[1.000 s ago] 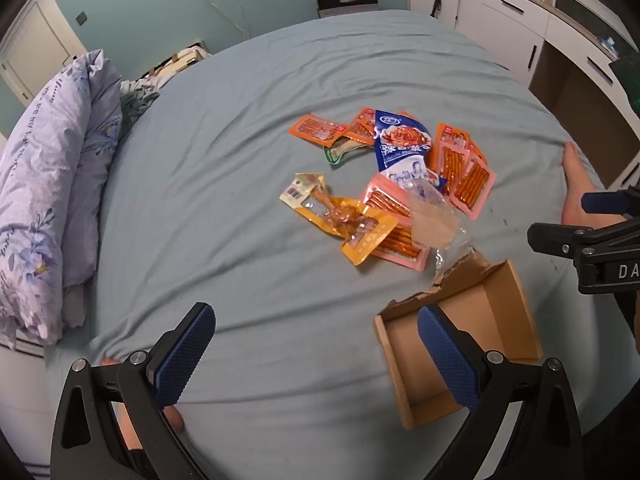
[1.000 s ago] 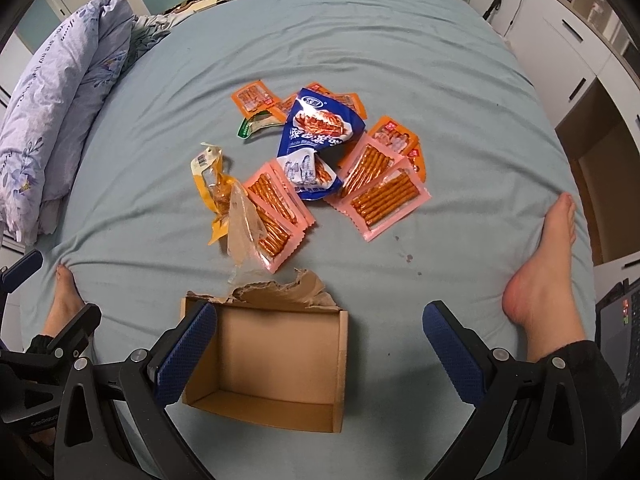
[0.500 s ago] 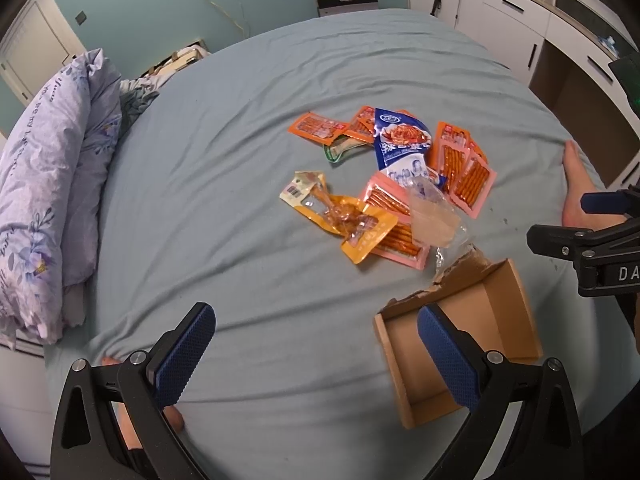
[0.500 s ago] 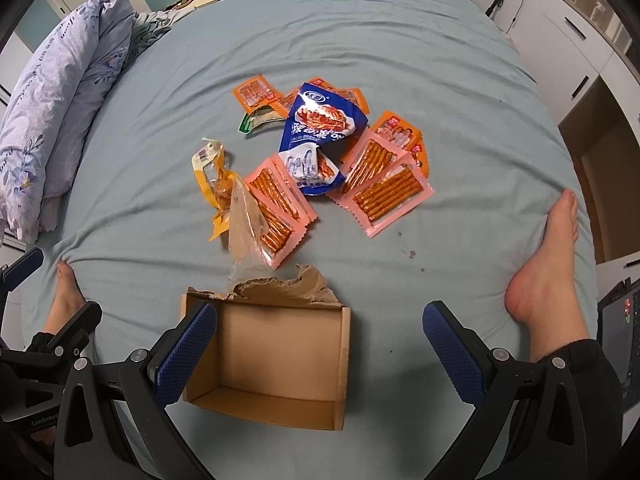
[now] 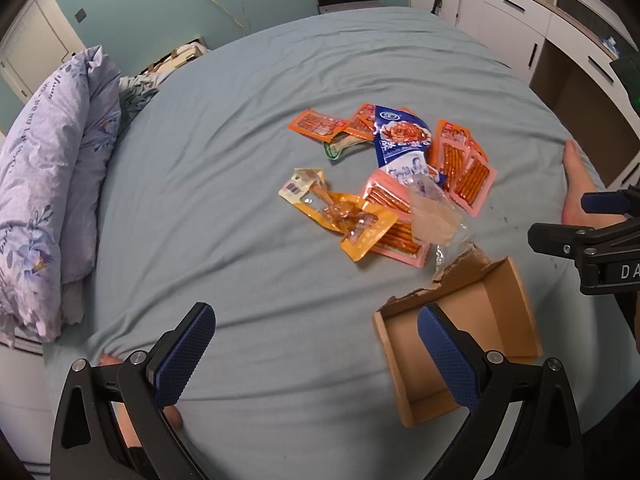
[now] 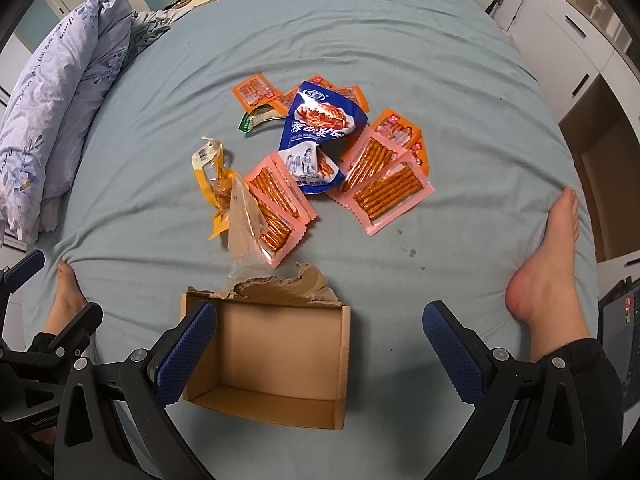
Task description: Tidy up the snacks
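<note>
Several snack packets lie in a loose heap mid-bed: a blue bag [image 6: 320,120] [image 5: 402,136], pink stick-snack packs [image 6: 386,194] [image 5: 474,178], orange packets [image 6: 254,92] [image 5: 316,123], a yellow pack [image 5: 348,218] [image 6: 214,184] and a clear wrapper [image 6: 244,224]. An open cardboard box [image 6: 276,356] [image 5: 480,320] with a torn flap sits nearer me, nothing inside. My left gripper [image 5: 316,350] hovers open over bare sheet left of the box. My right gripper [image 6: 320,350] hangs open above the box; neither one holds anything.
The bed [image 6: 400,40] has a light blue sheet. A floral pillow [image 5: 44,168] lies along its left edge. The person's bare feet [image 6: 556,256] [image 6: 66,296] rest on the sheet at both sides. White cabinets [image 5: 520,12] stand at the right.
The right wrist view has crept slightly forward and down, so the packets sit a little lower in frame. The left gripper and all objects stay put.
</note>
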{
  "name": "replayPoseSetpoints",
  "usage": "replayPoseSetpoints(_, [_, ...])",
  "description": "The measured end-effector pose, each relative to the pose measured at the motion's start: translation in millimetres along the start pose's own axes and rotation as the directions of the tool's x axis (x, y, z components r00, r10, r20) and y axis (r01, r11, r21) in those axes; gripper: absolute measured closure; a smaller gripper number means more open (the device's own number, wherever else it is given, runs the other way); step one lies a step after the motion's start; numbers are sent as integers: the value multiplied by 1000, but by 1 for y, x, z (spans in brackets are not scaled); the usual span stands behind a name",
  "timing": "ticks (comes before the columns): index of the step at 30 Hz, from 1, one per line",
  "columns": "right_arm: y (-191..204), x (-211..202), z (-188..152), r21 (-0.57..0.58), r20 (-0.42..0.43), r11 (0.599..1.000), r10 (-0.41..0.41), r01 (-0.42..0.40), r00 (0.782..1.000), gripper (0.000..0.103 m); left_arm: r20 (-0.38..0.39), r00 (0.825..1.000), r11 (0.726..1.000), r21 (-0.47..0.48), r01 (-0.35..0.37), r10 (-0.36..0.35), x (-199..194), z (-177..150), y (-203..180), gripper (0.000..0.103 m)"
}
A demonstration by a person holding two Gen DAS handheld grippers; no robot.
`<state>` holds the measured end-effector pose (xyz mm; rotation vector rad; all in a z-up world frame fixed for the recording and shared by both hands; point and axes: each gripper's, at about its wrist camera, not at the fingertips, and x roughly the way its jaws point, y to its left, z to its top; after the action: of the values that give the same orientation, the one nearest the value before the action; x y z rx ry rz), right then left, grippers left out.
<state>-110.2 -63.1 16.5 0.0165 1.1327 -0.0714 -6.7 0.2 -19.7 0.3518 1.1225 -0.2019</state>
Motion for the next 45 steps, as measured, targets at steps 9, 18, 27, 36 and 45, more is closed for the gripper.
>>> replayPoseSetpoints(9, [1, 0, 0, -4, 1, 1000, 1, -1, 1000, 0, -3, 1000, 1000, 3, 0, 0, 1, -1, -1, 0])
replayPoseSetpoints(18, [0, 0, 0, -2, 0, 1000, 3, -3, 1000, 0, -11, 1000, 1000, -1, 1, -1, 1, 0, -1, 0])
replayPoseSetpoints(27, [4, 0, 1, -34, -7, 999, -16, 15, 1000, 0, -13, 1000, 1000, 0, 2, -2, 1, -1, -1, 0])
replayPoseSetpoints(36, [9, 1, 0, -56, -10, 998, -25, 24, 1000, 0, -22, 1000, 1000, -6, 10, -10, 4, -1, -1, 0])
replayPoseSetpoints(45, [8, 1, 3, -44, -16, 999, -20, 19, 1000, 0, -31, 999, 1000, -15, 10, -10, 8, 7, 0, 0])
